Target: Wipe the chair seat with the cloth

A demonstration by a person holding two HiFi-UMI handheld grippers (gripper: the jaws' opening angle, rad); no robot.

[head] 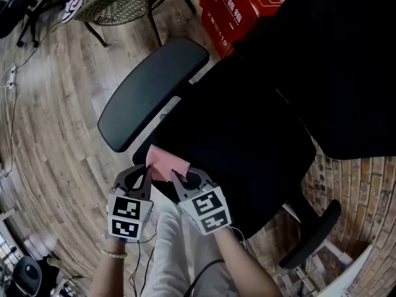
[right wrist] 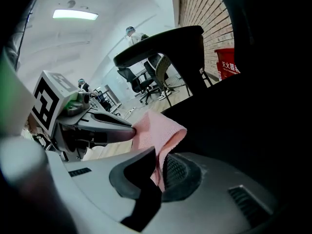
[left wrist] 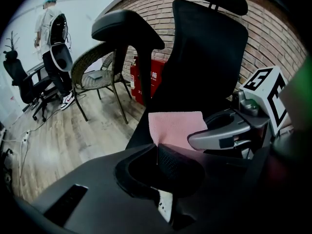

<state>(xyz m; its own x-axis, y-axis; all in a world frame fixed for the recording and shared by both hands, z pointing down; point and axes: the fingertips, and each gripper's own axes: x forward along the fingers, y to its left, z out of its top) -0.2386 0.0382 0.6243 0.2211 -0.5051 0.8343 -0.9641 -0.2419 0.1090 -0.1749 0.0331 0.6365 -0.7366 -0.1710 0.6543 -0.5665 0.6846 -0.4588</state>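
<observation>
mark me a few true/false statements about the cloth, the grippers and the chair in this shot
1. The left gripper and the right gripper both grip the pink cloth. True.
2. The left gripper's jaws stand wide open. False: they are shut on the pink cloth.
3. The chair is black. True.
4. The red box sits on the chair's seat. False: it stands on the floor beyond the chair.
</observation>
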